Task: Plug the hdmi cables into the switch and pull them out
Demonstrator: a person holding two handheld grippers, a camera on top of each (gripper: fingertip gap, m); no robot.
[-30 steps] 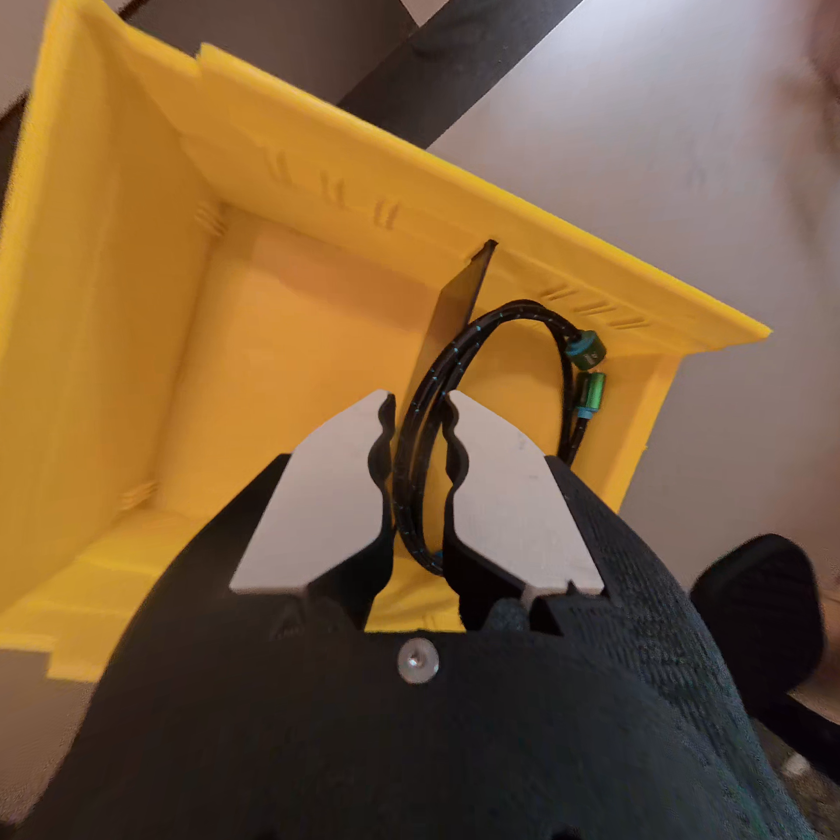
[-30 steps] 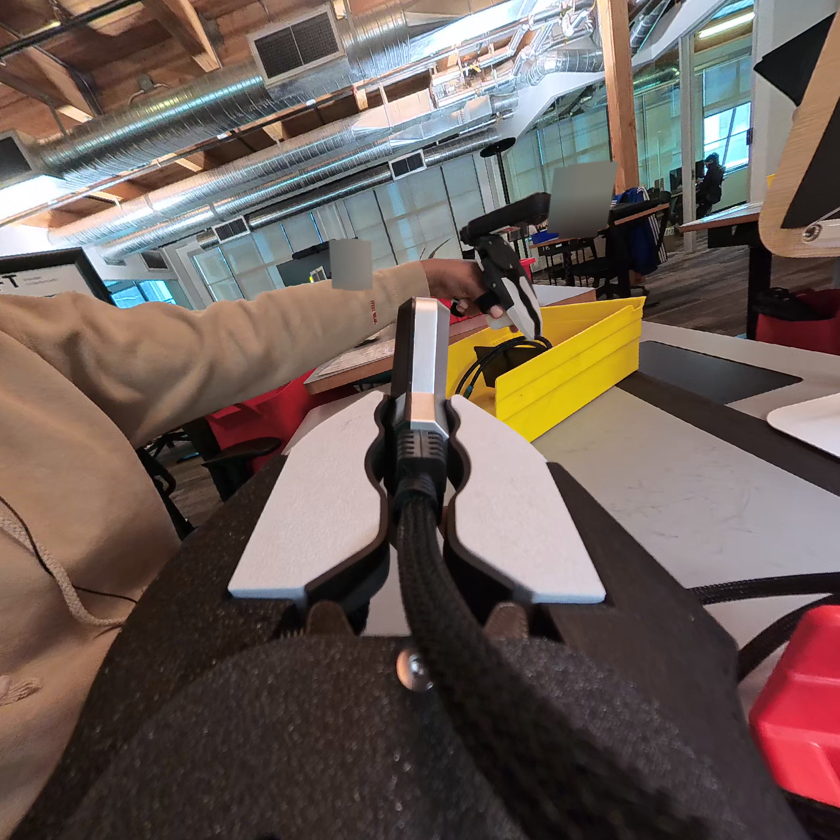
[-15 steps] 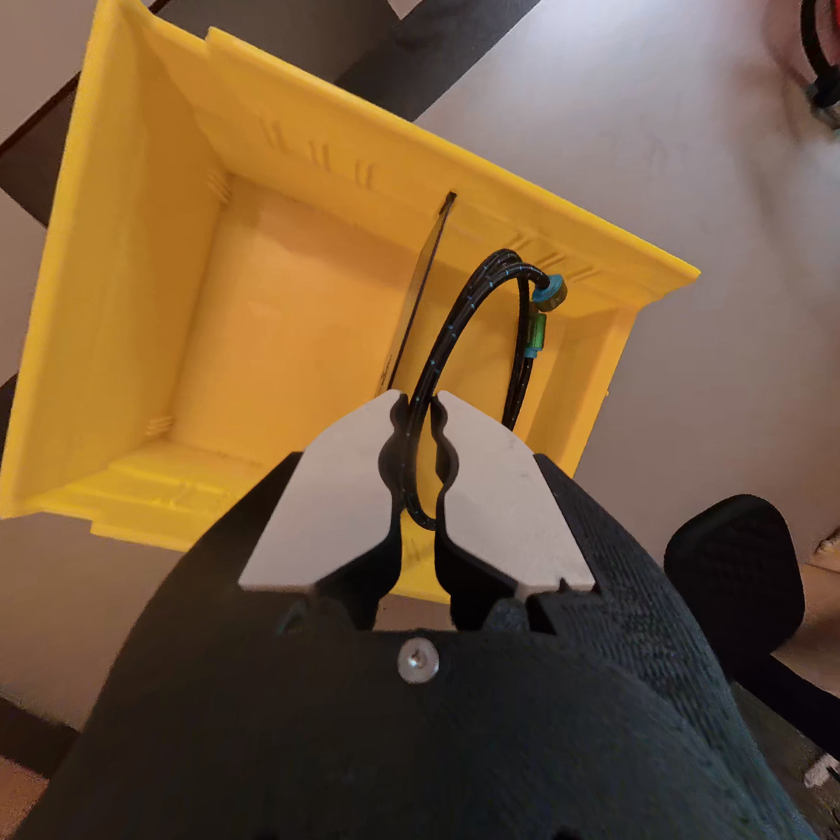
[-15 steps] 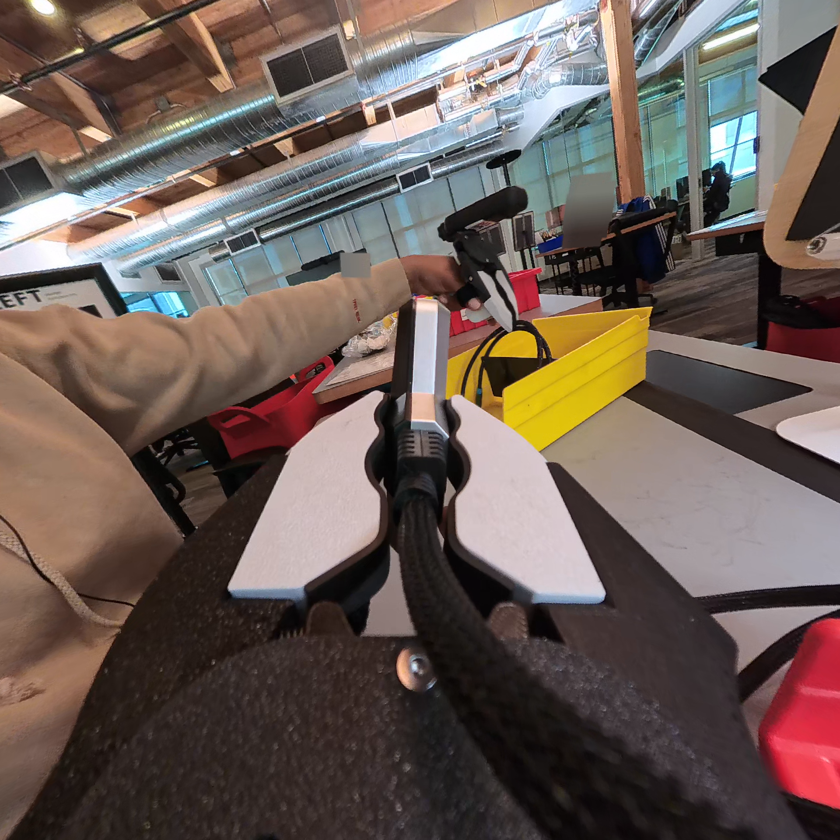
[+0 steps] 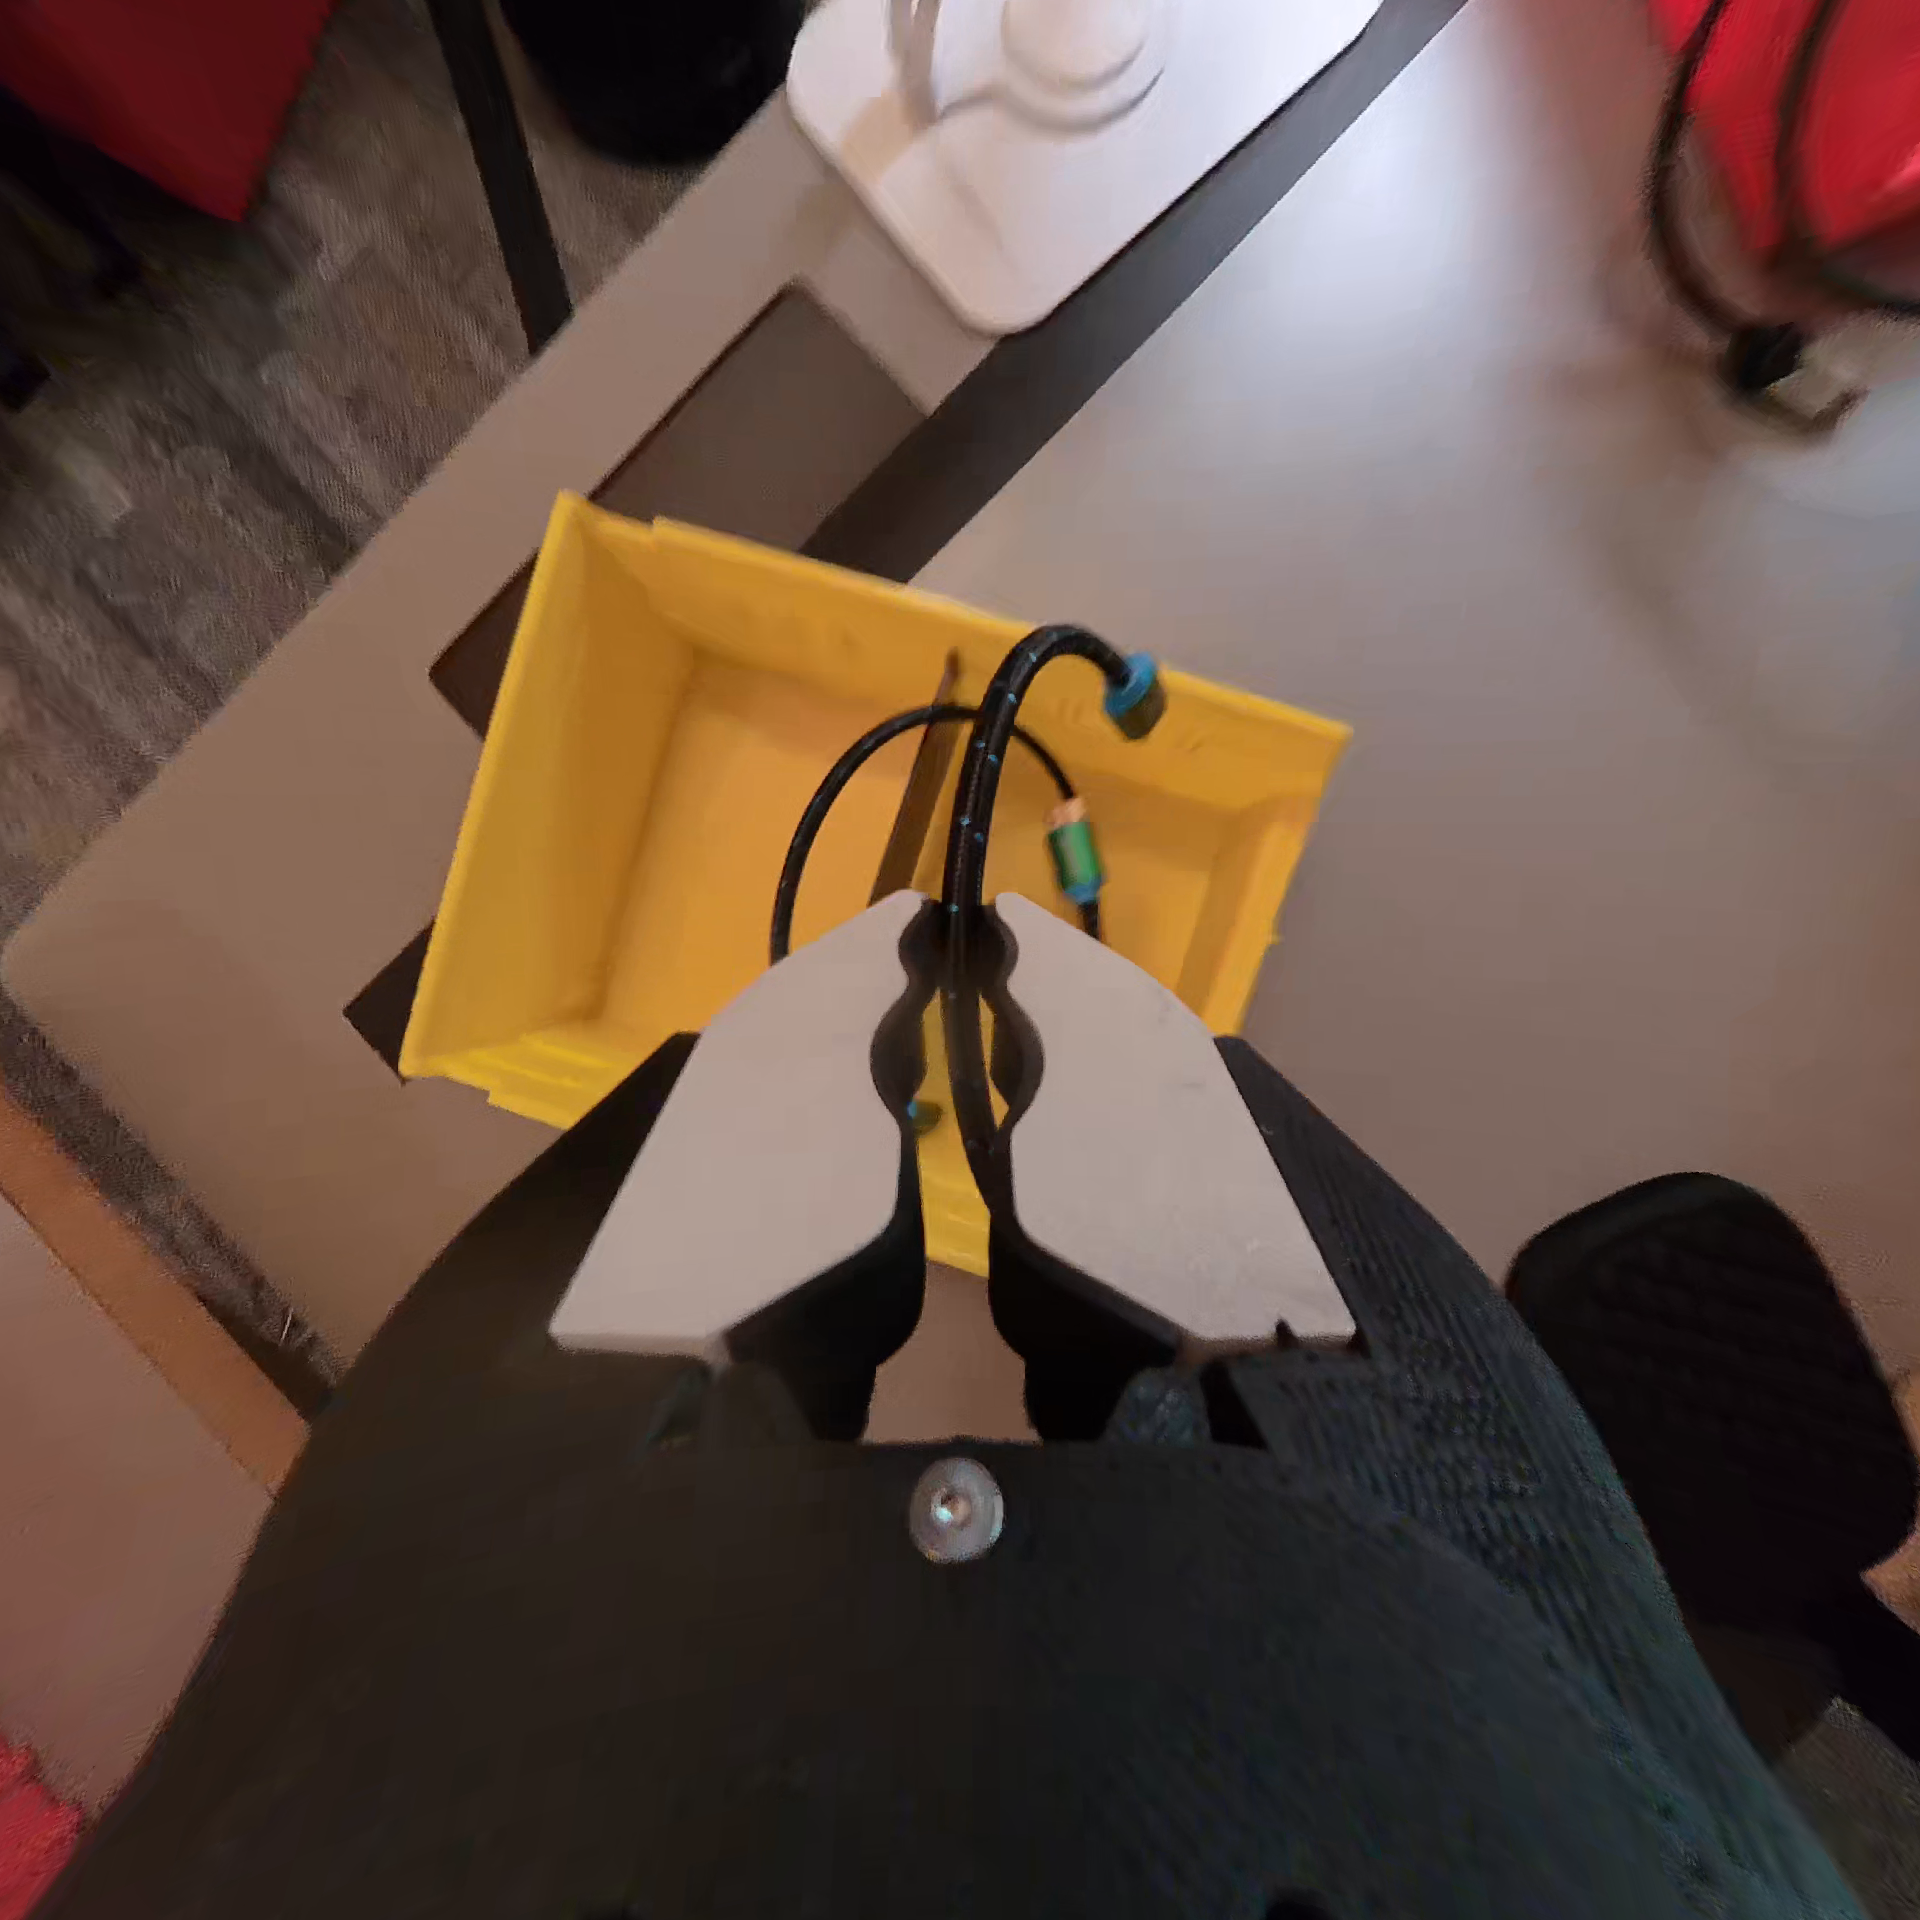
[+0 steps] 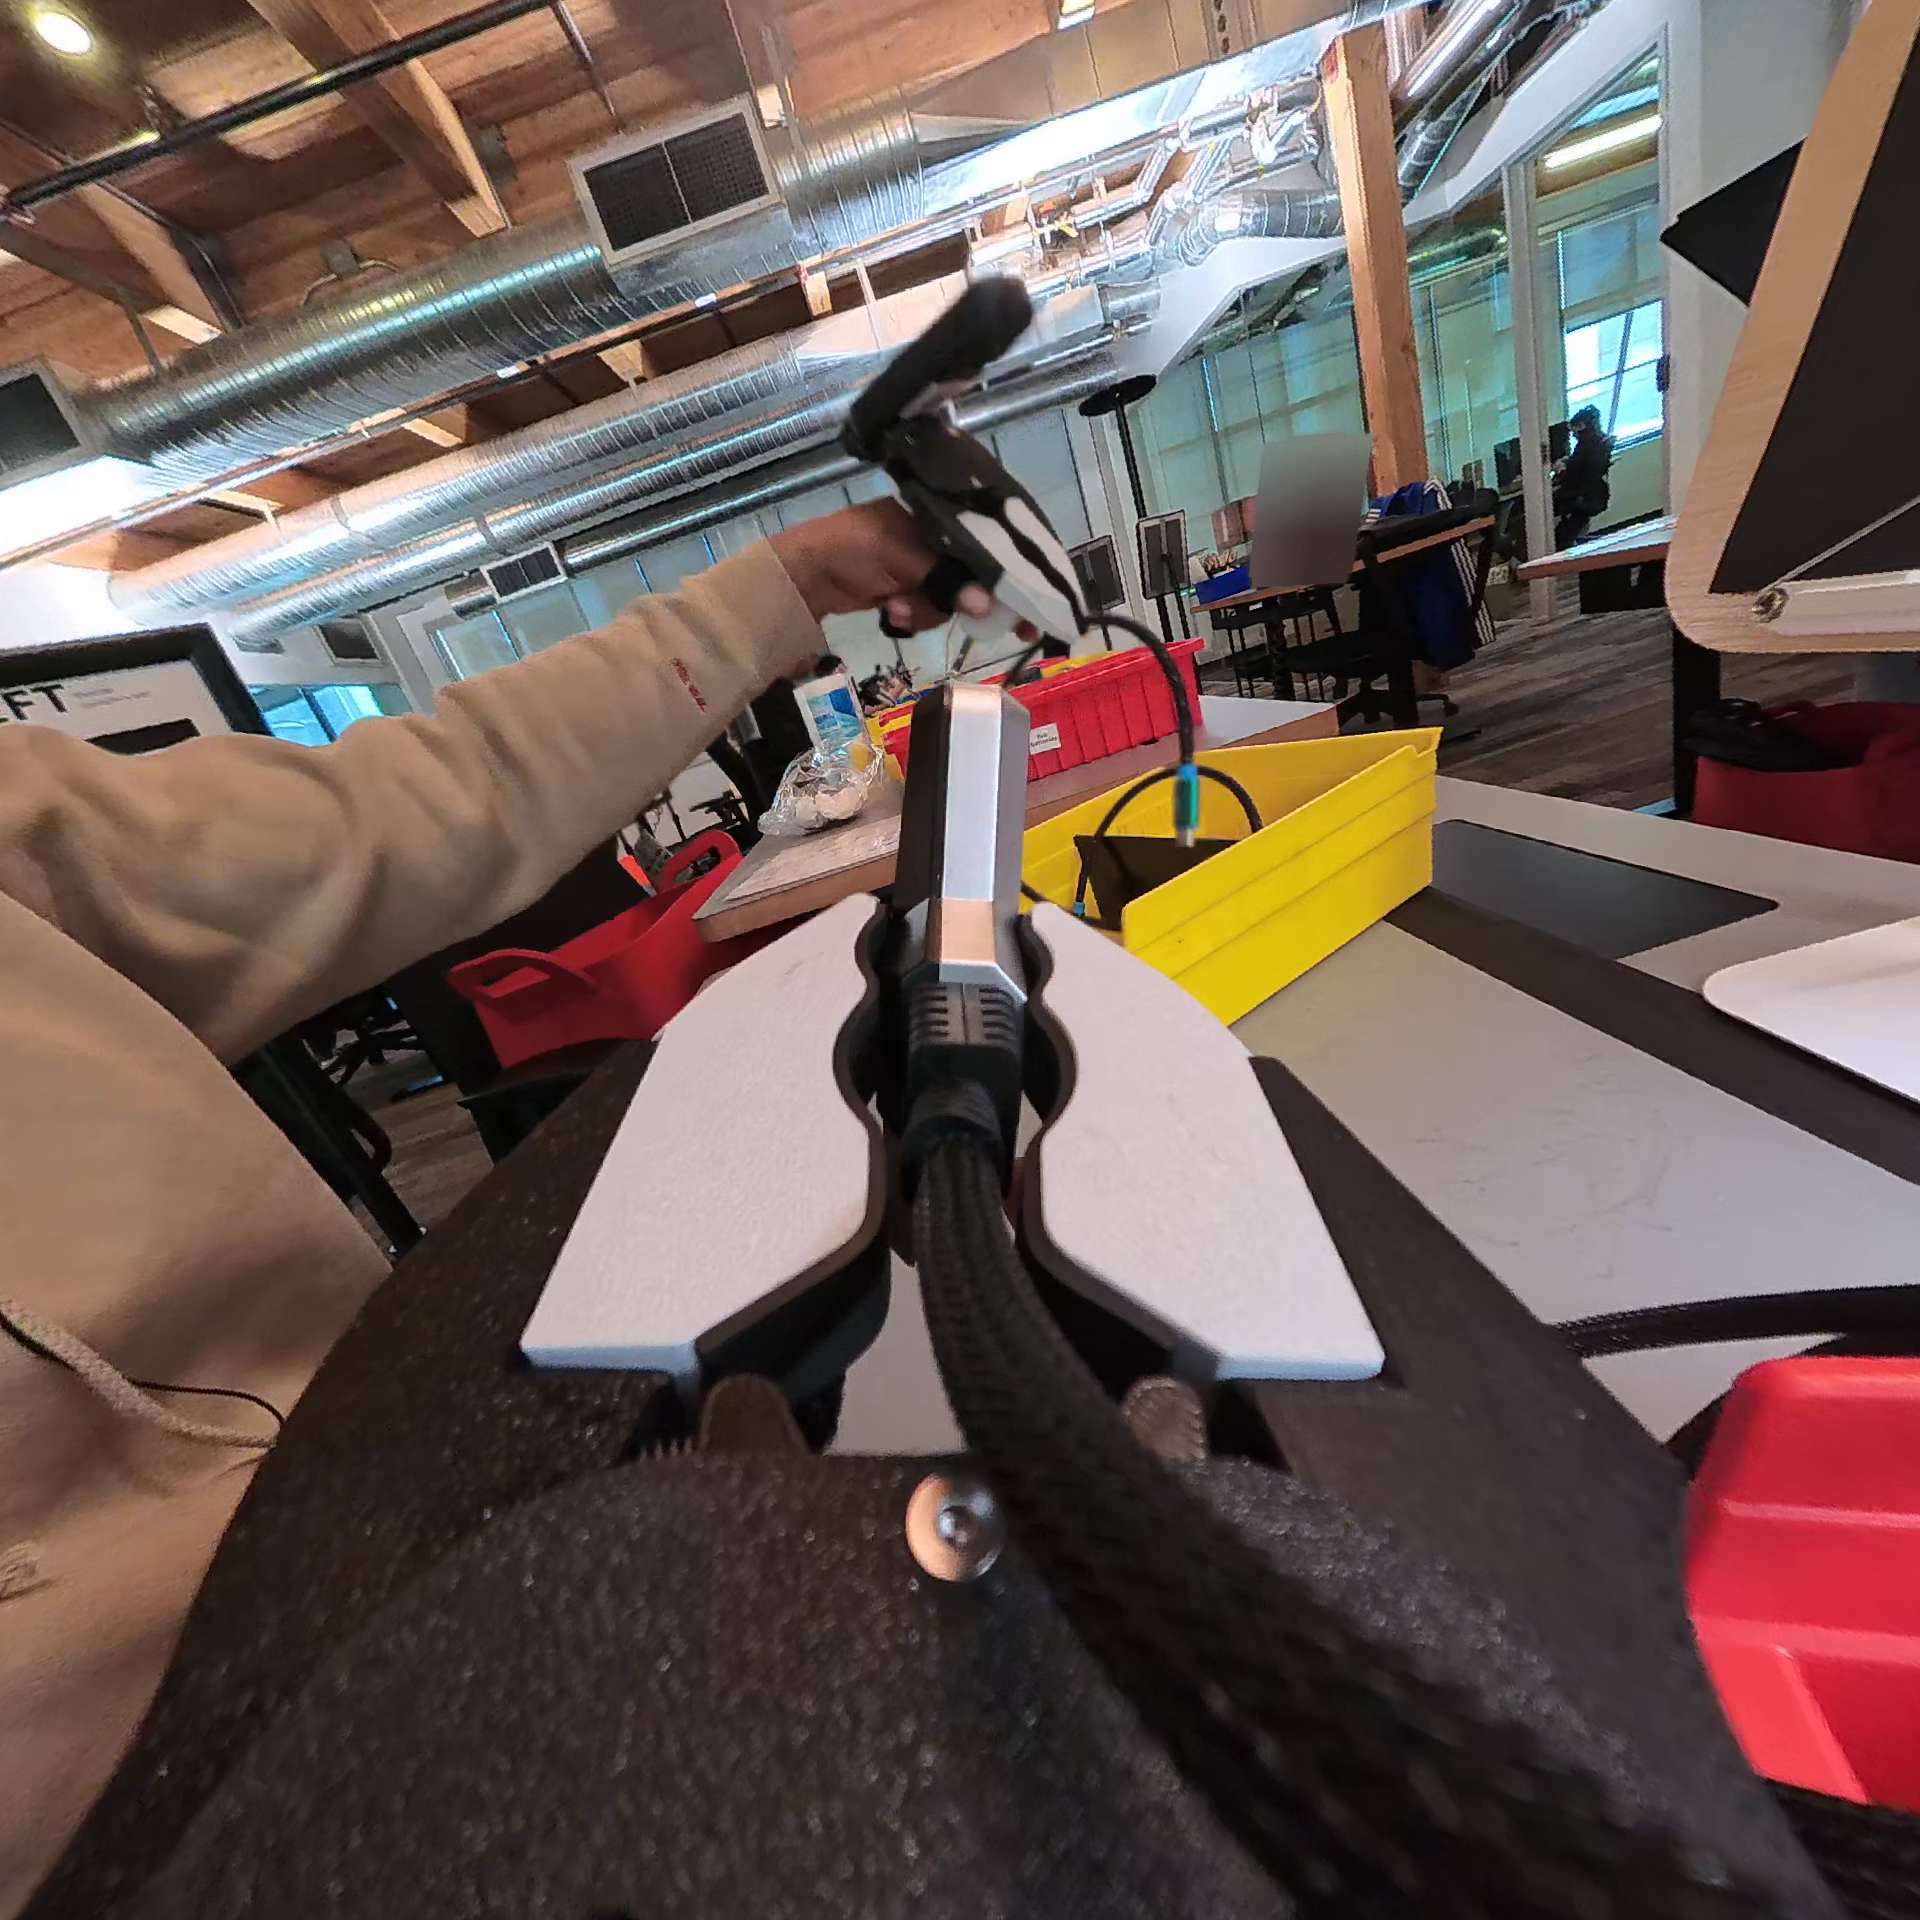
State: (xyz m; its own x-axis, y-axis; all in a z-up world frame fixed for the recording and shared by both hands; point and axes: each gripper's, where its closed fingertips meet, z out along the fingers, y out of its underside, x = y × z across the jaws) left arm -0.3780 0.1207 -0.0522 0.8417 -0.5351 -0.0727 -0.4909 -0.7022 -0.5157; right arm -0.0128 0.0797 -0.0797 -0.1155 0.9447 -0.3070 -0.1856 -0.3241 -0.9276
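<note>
Since a second ago, when it sat low in the yellow bin (image 5: 582, 790), we have raised our left gripper (image 5: 948, 920) well above it, clamped on the thin braided cable (image 5: 982, 790), whose green plugs (image 5: 1068, 862) now dangle over the bin. Our right gripper (image 6: 948, 920) stays pinched on the silver switch (image 6: 966, 821), upright with its thick braided lead (image 6: 977, 1247) running back. Beyond, the bin's black divider (image 6: 1143, 862) stands inside; our sleeved left arm (image 6: 416, 821) reaches out, wrist tipped down.
</note>
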